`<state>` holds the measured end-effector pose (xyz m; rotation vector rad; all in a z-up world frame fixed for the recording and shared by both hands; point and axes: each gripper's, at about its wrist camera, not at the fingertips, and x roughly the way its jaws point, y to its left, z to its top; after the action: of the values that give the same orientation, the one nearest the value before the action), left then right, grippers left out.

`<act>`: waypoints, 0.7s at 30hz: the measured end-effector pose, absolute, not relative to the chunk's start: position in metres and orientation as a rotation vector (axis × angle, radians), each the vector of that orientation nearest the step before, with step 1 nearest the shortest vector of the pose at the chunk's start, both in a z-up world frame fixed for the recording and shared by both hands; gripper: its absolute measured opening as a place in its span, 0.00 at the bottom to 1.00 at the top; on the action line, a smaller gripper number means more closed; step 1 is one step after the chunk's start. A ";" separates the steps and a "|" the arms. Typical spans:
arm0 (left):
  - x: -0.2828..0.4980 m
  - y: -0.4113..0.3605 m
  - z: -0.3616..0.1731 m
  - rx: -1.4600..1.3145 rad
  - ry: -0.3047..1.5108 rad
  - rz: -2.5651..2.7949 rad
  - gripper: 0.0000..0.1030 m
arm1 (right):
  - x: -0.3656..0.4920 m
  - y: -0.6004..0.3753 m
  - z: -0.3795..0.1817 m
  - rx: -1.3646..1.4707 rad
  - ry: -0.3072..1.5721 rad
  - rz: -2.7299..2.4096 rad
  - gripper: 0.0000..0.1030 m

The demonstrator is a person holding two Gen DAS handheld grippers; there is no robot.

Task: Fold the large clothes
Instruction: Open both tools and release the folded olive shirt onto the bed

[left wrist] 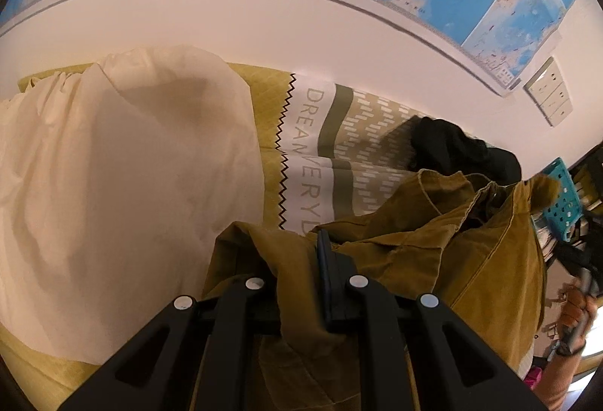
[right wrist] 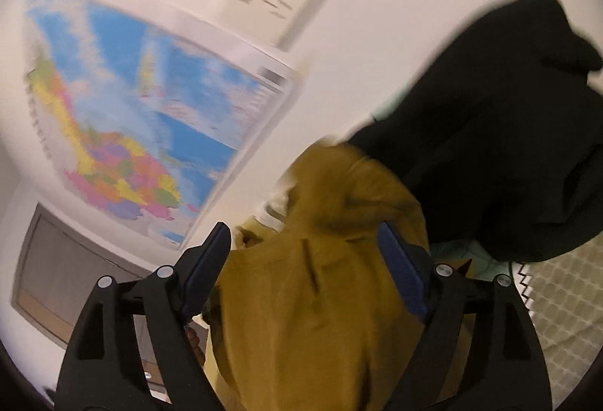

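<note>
Lying far left on the bed, a cream garment (left wrist: 124, 162) meets bedding (left wrist: 312, 143) lettered "DREAM EVERYD…". The left gripper (left wrist: 297, 260) pinches the mustard garment (left wrist: 414, 241) at near centre. The right gripper (right wrist: 305, 252) stands wide, the mustard cloth between its fingers, a black garment (right wrist: 508, 132) far right.

Mustard garment (left wrist: 407, 245), cream sheet (left wrist: 113, 184), black clothing (right wrist: 508, 132), blue/multicolour map (right wrist: 143, 117).

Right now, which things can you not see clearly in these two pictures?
- Left tool: its left finger is hidden under the mustard garment, left wrist view.
- Right wrist view: motion blur smears the map and the garment folds.
- Black clothing: the picture edge cuts it off.
</note>
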<state>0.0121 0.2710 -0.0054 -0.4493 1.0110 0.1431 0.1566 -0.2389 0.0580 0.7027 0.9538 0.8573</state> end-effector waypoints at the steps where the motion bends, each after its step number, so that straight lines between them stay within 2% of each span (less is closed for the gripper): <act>1: 0.013 0.272 -0.007 -0.453 1.015 0.148 0.12 | 0.147 -0.238 0.068 0.670 0.910 0.868 0.77; 3: 0.015 0.271 -0.010 -0.450 1.018 0.156 0.12 | 0.115 -0.217 0.092 0.492 0.839 0.959 0.77; 7: 0.017 0.270 -0.009 -0.437 1.024 0.174 0.12 | 0.065 -0.144 0.099 0.128 0.830 1.043 0.75; 12: 0.012 0.272 -0.005 -0.487 1.016 0.157 0.13 | 0.045 -0.063 0.057 -0.185 0.854 1.034 0.60; 15: -0.003 0.274 0.013 -0.567 0.958 0.096 0.28 | 0.066 -0.046 0.027 -0.219 0.913 0.956 0.53; 16: -0.011 0.274 0.023 -0.592 0.923 0.059 0.51 | 0.075 -0.044 0.020 -0.207 0.938 0.946 0.48; 17: -0.019 0.273 0.034 -0.590 0.882 0.054 0.64 | 0.083 -0.044 0.014 -0.189 0.953 0.929 0.40; 18: -0.029 0.271 0.048 -0.563 0.824 0.067 0.66 | 0.089 -0.045 0.010 -0.175 0.960 0.914 0.38; 21: -0.057 0.260 0.082 -0.473 0.698 0.011 0.79 | 0.091 -0.042 0.005 -0.196 0.954 0.907 0.39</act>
<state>-0.0574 0.2601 0.0824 -0.4733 0.6982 0.0113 0.0914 -0.0422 0.0049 -0.1963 0.9539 0.9069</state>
